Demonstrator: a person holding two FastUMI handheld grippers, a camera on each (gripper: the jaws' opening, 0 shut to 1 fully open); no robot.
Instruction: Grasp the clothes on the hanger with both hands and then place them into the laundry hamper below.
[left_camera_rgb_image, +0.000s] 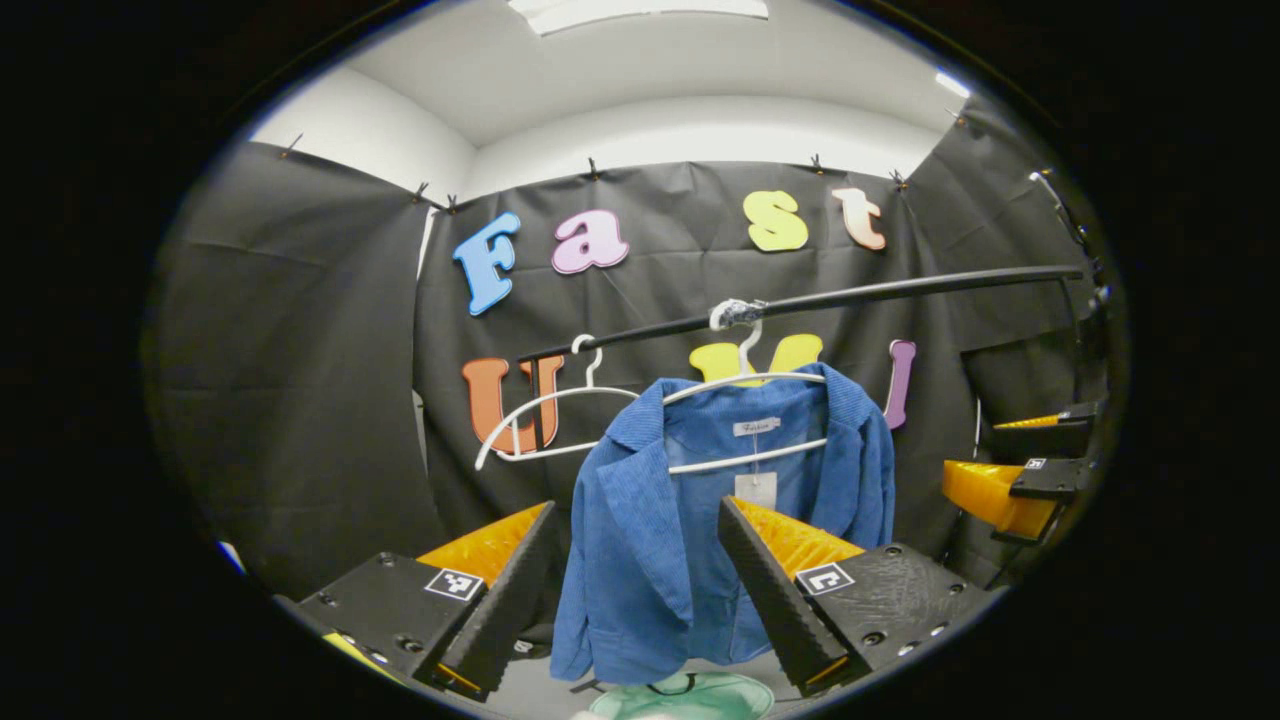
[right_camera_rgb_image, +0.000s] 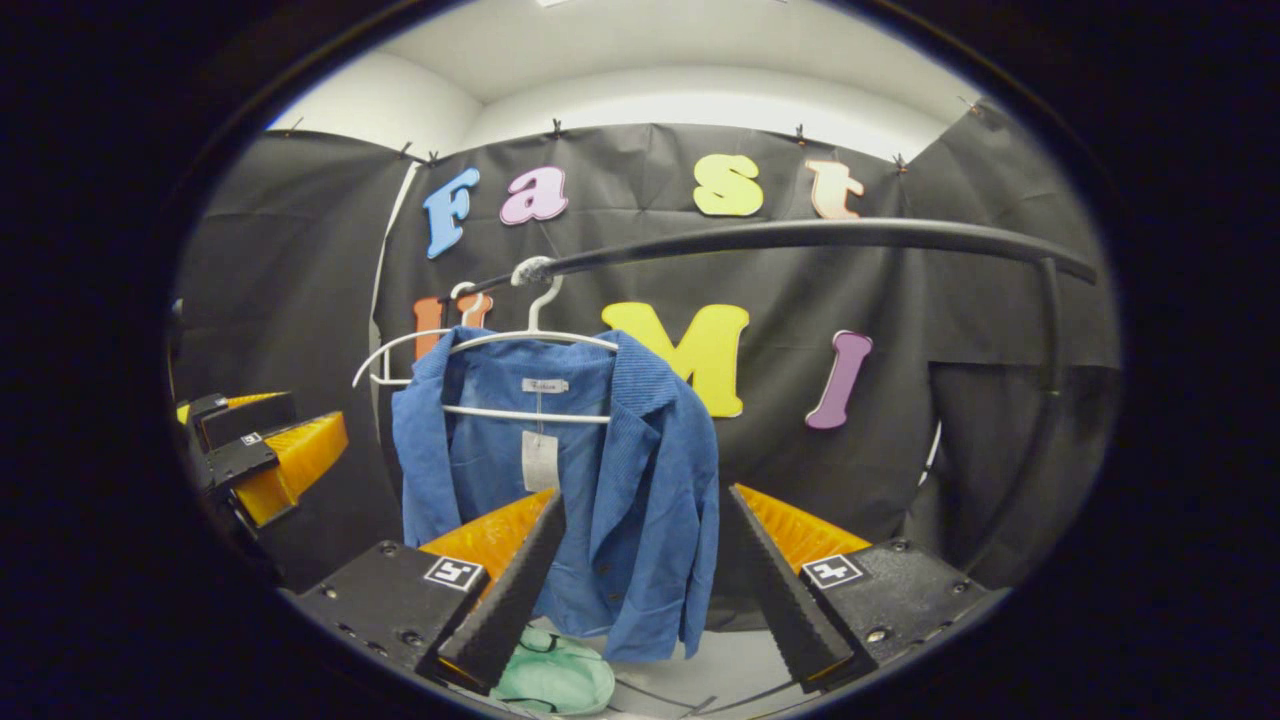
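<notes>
A blue jacket (left_camera_rgb_image: 640, 560) hangs on a white hanger (left_camera_rgb_image: 745, 382) from a black rail (left_camera_rgb_image: 850, 295). In the left gripper view, my left gripper (left_camera_rgb_image: 636, 505) is open, low and in front of the jacket's left half, not touching it. The right gripper (left_camera_rgb_image: 1010, 460) shows at the right edge, open. In the right gripper view, the jacket (right_camera_rgb_image: 640, 500) hangs from its hanger (right_camera_rgb_image: 530, 338) left of centre, and my right gripper (right_camera_rgb_image: 646, 493) stands open before its right front panel. The left gripper (right_camera_rgb_image: 300, 430) shows at the left edge. A pale green hamper (right_camera_rgb_image: 555, 678) sits on the floor beneath.
A second white hanger (left_camera_rgb_image: 545, 410) hangs bare on the rail left of the jacket. The rail (right_camera_rgb_image: 800, 235) bends down into a post (right_camera_rgb_image: 1045, 330) on the right. The hamper's rim (left_camera_rgb_image: 690, 697) shows under the jacket's hem. Black cloth walls close in behind.
</notes>
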